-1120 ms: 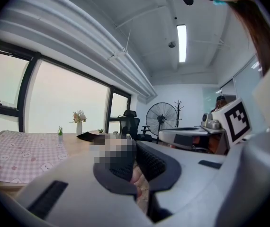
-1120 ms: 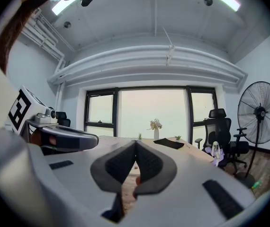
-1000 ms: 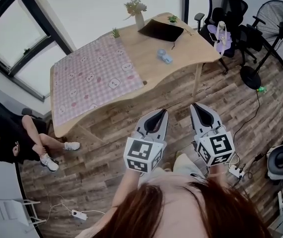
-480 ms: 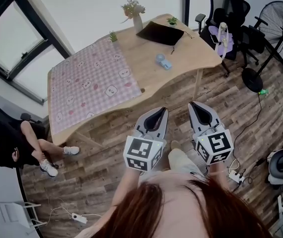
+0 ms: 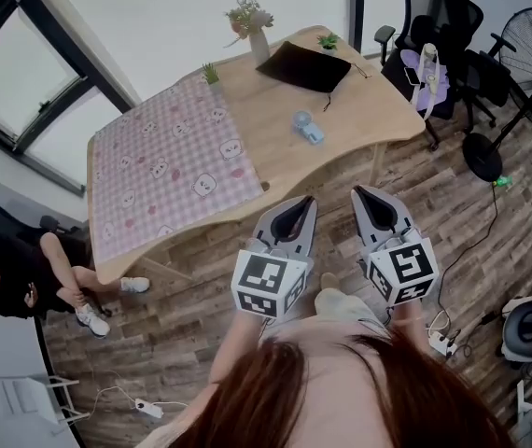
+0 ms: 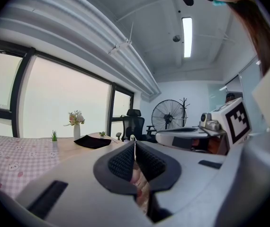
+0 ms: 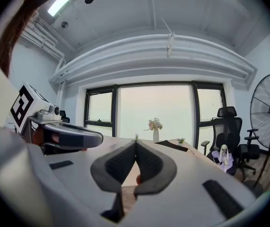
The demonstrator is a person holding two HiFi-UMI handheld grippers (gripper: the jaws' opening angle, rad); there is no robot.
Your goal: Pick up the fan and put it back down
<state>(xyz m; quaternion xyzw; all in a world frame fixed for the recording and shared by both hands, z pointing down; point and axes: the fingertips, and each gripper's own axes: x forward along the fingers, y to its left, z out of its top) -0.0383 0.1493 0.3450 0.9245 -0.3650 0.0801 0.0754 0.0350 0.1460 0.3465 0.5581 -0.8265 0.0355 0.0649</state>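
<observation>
White vase (image 5: 260,43) holds flowers (image 5: 250,13) | blue fan (image 5: 308,129) on wooden table (image 5: 364,96)

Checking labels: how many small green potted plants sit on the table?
2. One plant borders the pink cloth at its far edge; the other plant stands beside the black mat. None seems hidden.

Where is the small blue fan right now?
In the head view, the small blue fan lies on the wooden table, right of the pink cloth, nearer than the black mat.
</observation>
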